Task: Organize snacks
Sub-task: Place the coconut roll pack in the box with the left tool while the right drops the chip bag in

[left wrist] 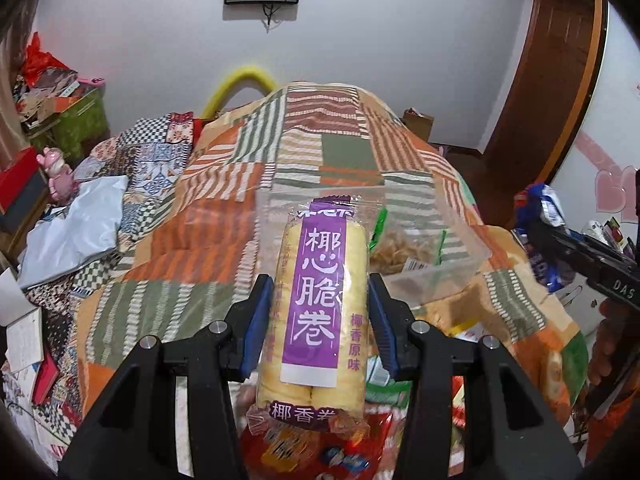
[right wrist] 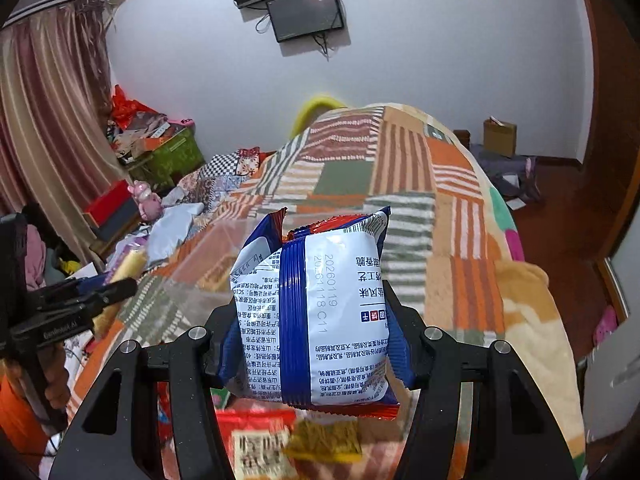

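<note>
My left gripper (left wrist: pixel 318 322) is shut on a purple-labelled pack of yellow egg rolls (left wrist: pixel 316 300) and holds it above the bed, just short of a clear plastic box (left wrist: pixel 448 236). The box holds a bag of pale snacks with green edges (left wrist: pixel 404 250). My right gripper (right wrist: pixel 314 320) is shut on a blue-and-white snack bag (right wrist: pixel 316 312), back side up, above the bed. The clear box (right wrist: pixel 200 256) lies ahead to its left. The right gripper with its bag shows at the right edge of the left wrist view (left wrist: pixel 576 248). The left gripper shows at the left of the right wrist view (right wrist: pixel 80 300).
A patchwork blanket (left wrist: pixel 320 148) covers the bed. More snack packs lie below the grippers: a red pack (left wrist: pixel 304 456), a red-and-white pack (right wrist: pixel 256 440) and a yellow one (right wrist: pixel 324 440). Clutter, boxes and a pink toy (left wrist: pixel 58 172) sit at the left. A wooden door (left wrist: pixel 552 72) stands at the right.
</note>
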The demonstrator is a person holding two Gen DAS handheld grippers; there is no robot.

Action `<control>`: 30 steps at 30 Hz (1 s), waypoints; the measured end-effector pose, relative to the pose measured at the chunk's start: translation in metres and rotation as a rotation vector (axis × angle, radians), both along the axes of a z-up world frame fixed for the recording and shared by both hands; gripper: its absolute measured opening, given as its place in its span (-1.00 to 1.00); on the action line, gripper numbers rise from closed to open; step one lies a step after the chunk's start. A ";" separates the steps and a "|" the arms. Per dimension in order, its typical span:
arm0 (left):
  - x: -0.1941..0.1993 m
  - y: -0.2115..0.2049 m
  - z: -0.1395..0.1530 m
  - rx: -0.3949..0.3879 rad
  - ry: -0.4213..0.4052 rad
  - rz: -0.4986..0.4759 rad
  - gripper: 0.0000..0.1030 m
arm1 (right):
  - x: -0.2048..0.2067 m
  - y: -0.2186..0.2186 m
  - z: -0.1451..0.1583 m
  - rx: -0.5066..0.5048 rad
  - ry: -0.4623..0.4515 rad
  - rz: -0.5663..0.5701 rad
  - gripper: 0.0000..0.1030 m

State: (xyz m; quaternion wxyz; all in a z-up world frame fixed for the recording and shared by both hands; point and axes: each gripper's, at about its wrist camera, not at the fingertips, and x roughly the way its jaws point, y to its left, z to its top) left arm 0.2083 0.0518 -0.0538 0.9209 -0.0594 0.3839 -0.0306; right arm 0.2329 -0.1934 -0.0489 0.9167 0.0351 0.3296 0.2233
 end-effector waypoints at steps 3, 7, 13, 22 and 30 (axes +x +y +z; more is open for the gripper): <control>0.013 -0.006 -0.003 -0.014 0.013 -0.015 -0.10 | 0.012 0.008 -0.001 -0.009 0.000 0.010 0.07; 0.032 -0.014 -0.011 -0.025 0.031 -0.035 -0.09 | 0.026 0.018 -0.005 -0.024 0.007 0.017 0.08; 0.060 -0.027 -0.024 -0.029 0.052 -0.064 -0.10 | 0.048 0.031 -0.017 -0.035 0.031 0.028 0.08; 0.091 -0.033 -0.045 -0.043 0.087 -0.087 -0.10 | 0.073 0.046 -0.038 -0.056 0.073 0.039 0.07; 0.103 -0.032 -0.062 -0.051 0.112 -0.089 -0.12 | 0.081 0.062 -0.049 -0.098 0.086 0.057 0.07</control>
